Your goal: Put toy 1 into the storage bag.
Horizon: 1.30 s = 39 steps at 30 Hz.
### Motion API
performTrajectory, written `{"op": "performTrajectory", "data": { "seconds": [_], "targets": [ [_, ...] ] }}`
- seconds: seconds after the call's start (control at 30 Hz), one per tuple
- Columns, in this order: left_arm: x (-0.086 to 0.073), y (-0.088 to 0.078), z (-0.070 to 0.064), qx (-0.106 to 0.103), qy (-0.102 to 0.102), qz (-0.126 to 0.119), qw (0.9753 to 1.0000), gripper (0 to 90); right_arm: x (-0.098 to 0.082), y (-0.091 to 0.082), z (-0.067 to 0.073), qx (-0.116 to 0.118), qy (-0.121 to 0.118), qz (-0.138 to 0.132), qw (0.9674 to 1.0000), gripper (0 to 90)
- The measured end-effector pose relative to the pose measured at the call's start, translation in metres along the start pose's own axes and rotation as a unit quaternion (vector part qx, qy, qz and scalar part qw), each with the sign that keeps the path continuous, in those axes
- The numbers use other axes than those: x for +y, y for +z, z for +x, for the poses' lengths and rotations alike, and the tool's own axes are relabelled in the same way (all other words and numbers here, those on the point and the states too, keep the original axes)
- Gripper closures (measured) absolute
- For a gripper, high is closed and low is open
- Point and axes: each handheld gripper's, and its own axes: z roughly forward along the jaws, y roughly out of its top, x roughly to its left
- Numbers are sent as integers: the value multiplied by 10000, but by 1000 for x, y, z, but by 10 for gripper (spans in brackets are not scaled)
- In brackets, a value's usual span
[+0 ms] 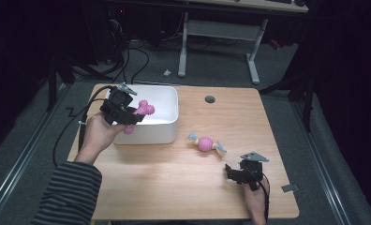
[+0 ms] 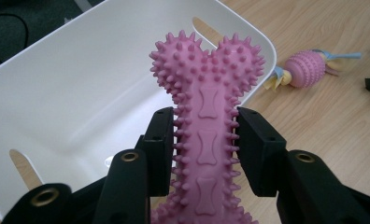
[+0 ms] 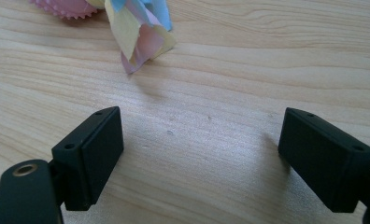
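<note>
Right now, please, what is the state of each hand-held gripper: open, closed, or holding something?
Left hand-held gripper: closed on the pink spiky bone toy, above the white tub.
Right hand-held gripper: open, holding nothing, low over the table.

Wooden table [image 1: 183, 187]; grey carpet floor [image 1: 29, 140], white desk legs [image 1: 254, 61], black cables [image 1: 141, 61]

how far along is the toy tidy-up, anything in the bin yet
Nothing visibly lies in the white bin yet. In hand: the left gripper is shut on the pink spiky bone toy, held over the bin's rim. Left: the pink ball toy lies on the table, beyond the open right gripper.
</note>
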Motion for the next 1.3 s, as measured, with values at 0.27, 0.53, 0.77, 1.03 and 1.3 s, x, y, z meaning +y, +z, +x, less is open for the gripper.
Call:
{"op": "performTrajectory", "data": {
  "seconds": [0.27, 0.53, 0.77, 1.03, 1.3],
  "targets": [
    [5, 9, 12, 89, -119, 14, 9999, 588, 0, 0, 0, 2, -9, -2, 10000, 139],
    [10, 22, 22, 184, -262, -14, 9995, 588, 0, 0, 0, 7, -13, -2, 10000, 139],
    [12, 33, 30, 247, -304, -31, 9992, 587, 0, 0, 0, 18, -26, -7, 10000, 139],
    [13, 42, 32, 326, -287, -23, 9991, 586, 0, 0, 0, 14, -22, -4, 10000, 139],
    [14, 54, 32, 397, -268, 90, 9988, 584, 0, 0, 1, 25, -21, -3, 10000, 139]
  ]
}}
